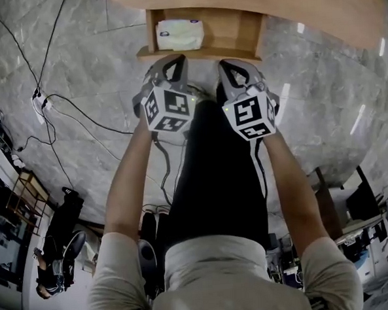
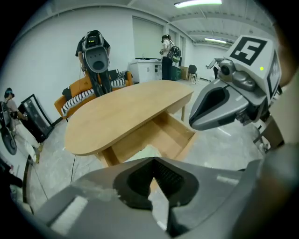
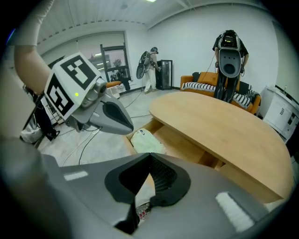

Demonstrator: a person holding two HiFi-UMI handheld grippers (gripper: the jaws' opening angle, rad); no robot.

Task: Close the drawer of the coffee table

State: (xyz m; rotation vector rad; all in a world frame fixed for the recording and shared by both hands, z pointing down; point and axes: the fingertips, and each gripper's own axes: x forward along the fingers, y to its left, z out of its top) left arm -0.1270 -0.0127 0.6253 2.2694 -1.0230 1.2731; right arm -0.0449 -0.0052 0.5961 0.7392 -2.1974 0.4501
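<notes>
The drawer [image 1: 229, 28] stands pulled out of the far bench [image 1: 283, 5], with a white packet [image 1: 180, 34] in its left end. The left hand-held gripper [image 1: 174, 66] and right hand-held gripper [image 1: 233, 71], both pressed together and empty, hang near its front. An uneven push could skew and jam it.

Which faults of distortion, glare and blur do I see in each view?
Head view: strong fisheye, the table edge bows; bright glare streaks on the floor. Left gripper view: dark round corners, ceiling lamp blown out, the near left gripper soft. Right gripper view: same dark corners, table sharp, right gripper slightly blurred.
</notes>
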